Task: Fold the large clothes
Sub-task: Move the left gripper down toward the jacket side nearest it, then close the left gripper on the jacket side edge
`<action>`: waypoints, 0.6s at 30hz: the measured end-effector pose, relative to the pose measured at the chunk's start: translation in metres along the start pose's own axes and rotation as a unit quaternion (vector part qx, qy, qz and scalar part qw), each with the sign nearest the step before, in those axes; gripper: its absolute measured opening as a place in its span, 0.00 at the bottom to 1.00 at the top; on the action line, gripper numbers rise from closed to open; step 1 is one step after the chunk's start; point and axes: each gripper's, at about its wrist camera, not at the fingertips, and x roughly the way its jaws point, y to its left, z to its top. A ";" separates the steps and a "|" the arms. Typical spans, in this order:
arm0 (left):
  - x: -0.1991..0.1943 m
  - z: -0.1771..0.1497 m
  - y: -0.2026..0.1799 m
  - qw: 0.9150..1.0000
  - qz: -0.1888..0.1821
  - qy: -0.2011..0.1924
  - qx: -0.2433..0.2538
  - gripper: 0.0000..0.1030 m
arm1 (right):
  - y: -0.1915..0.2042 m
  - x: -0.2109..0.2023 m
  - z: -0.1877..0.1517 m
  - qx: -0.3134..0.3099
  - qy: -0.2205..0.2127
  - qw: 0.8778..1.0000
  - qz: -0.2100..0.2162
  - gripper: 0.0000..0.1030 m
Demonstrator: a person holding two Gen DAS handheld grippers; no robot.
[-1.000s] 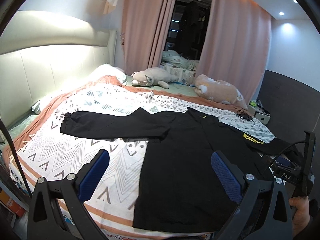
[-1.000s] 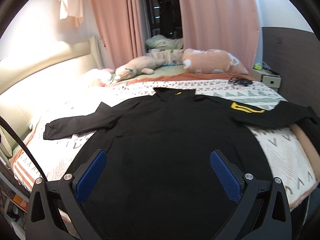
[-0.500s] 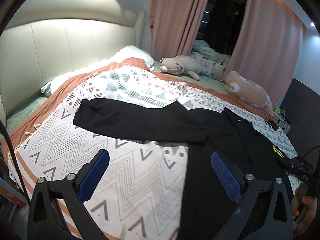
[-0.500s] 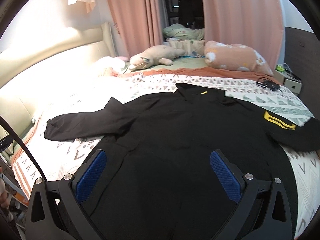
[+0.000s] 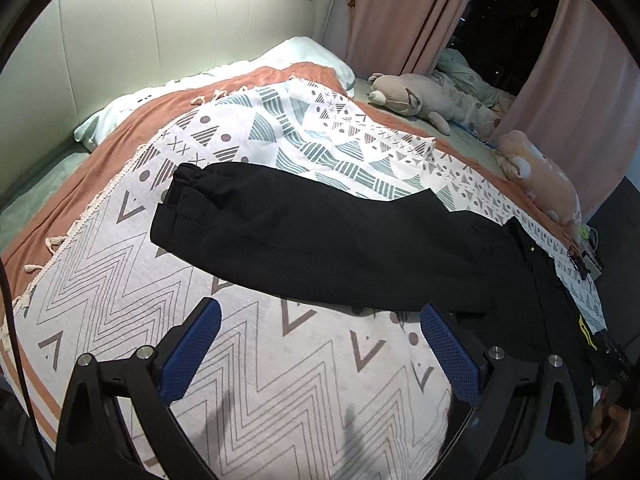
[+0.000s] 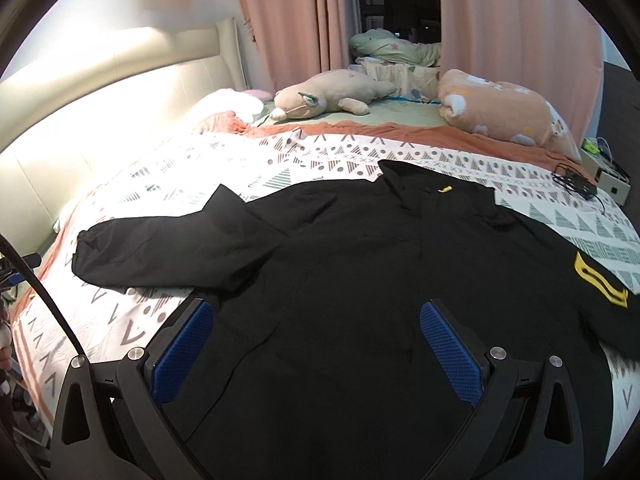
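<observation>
A large black long-sleeved shirt [image 6: 360, 280] lies spread flat on the patterned bedspread [image 6: 168, 184], collar toward the far side, with a yellow patch [image 6: 596, 282] on its right sleeve. Its left sleeve [image 5: 304, 236] stretches out to the left, cuff [image 5: 176, 196] at the end. My left gripper [image 5: 320, 344] hovers open above the bedspread [image 5: 200, 340] just short of that sleeve, holding nothing. My right gripper [image 6: 316, 340] hangs open over the shirt's body, nothing between its blue pads [image 6: 448, 344].
Two plush toys, grey [image 6: 320, 98] and peach [image 6: 500, 112], lie at the bed's far side by pink curtains [image 6: 304, 16]. A padded headboard [image 5: 140, 40] runs along the left. A cable and charger [image 6: 576, 184] lie at the right edge near a bedside box [image 6: 608, 180].
My left gripper has swung left and moved in toward the outstretched left sleeve. My right gripper has shifted slightly left and closer over the shirt body. Both stay open.
</observation>
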 end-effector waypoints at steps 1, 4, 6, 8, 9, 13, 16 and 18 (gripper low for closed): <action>0.008 0.002 0.005 1.000 0.002 0.007 -0.008 0.93 | 0.000 0.006 0.003 -0.003 0.002 1.000 -0.002 1.00; 0.033 0.008 0.023 0.999 0.010 0.030 -0.040 0.88 | 0.005 0.030 0.010 -0.015 0.009 1.000 -0.004 1.00; 0.052 0.010 0.034 0.997 0.018 0.045 -0.059 0.80 | 0.010 0.046 0.013 -0.024 0.014 1.000 -0.005 1.00; 0.070 0.011 0.042 0.995 0.024 0.059 -0.074 0.79 | 0.014 0.060 0.014 -0.030 0.018 0.999 -0.002 0.94; 0.078 0.011 0.045 0.994 0.028 0.066 -0.081 0.79 | 0.016 0.068 0.015 -0.033 0.022 0.999 -0.001 0.93; 0.107 0.012 0.058 0.990 0.046 0.084 -0.101 0.76 | 0.018 0.096 0.017 -0.038 0.039 0.999 0.003 0.81; 0.122 0.012 0.065 0.988 0.057 0.099 -0.107 0.76 | 0.018 0.117 0.018 -0.032 0.052 0.998 0.010 0.79; 0.133 0.011 0.067 0.986 0.062 0.112 -0.106 0.75 | 0.020 0.131 0.020 -0.037 0.061 0.997 0.010 0.71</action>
